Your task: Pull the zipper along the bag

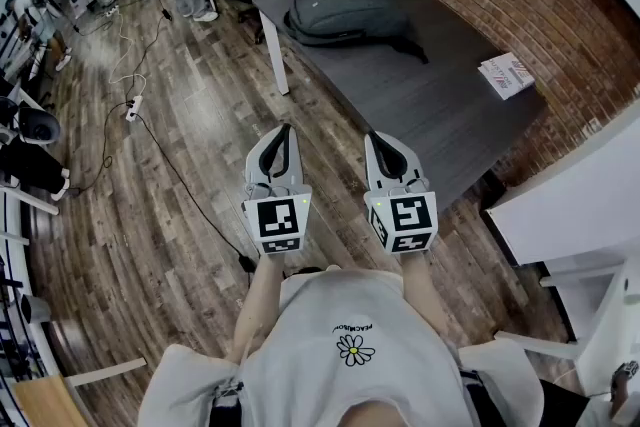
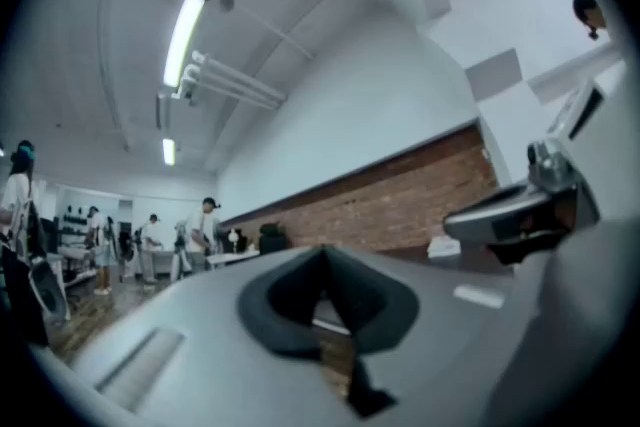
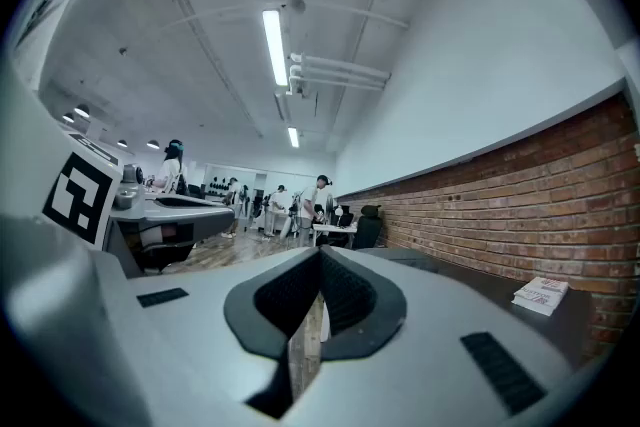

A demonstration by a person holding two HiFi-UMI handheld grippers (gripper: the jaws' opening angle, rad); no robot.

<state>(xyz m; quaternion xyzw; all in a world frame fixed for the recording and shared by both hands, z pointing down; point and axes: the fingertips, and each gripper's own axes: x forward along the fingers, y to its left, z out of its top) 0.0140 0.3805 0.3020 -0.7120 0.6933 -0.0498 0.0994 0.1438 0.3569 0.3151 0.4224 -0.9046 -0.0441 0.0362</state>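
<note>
Left gripper (image 1: 281,137) and right gripper (image 1: 380,143), fingers clenched empty, hang mid-frame by the desk's (image 1: 430,115) near edge; the bag (image 1: 350,13) lies upper centre, well apart.

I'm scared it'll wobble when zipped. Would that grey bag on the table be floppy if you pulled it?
Probably floppy: the grey bag lies slumped flat on the table. It might slide when tugged, since nothing pins it.

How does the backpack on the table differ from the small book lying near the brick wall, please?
The backpack is dark grey, bulky and rounded; the book is pale, flat and far smaller. The backpack lies at the far end of the table, the book near its right edge. Both rest on that grey top, apart from each other.
</note>
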